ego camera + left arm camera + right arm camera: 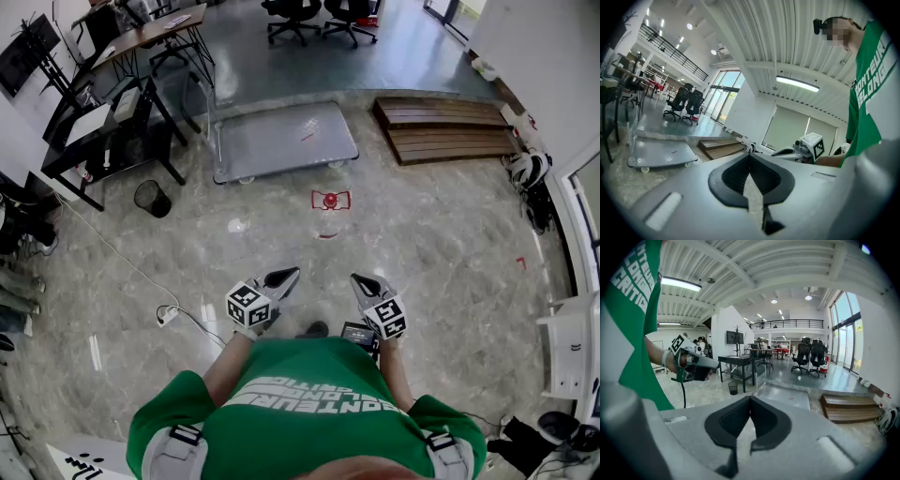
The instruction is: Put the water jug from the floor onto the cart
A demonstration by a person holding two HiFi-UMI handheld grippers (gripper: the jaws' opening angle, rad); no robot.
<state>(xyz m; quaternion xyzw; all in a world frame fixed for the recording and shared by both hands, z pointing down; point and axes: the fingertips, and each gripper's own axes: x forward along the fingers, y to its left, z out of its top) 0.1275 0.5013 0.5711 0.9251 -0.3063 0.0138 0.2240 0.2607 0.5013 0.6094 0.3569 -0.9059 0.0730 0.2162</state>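
Observation:
No water jug shows plainly in any view. A small red shape (pixel 330 199) lies on the floor just in front of the cart; I cannot tell what it is. The cart (pixel 281 141) is a flat grey platform trolley with an upright handle at its left end, also seen as the cart (pixel 661 154) and the cart (pixel 785 397). My left gripper (pixel 286 277) and right gripper (pixel 361 281) are held side by side before the person's chest, far short of the cart. Both are shut with nothing between their fingers, left gripper (pixel 750 156), right gripper (pixel 750 398).
Stacked wooden platforms (pixel 450 127) lie right of the cart. Black desks (pixel 103 122) and a mesh waste bin (pixel 150 197) stand at the left, office chairs (pixel 309 14) at the back. A cable with a power strip (pixel 169 314) crosses the marble floor at my left.

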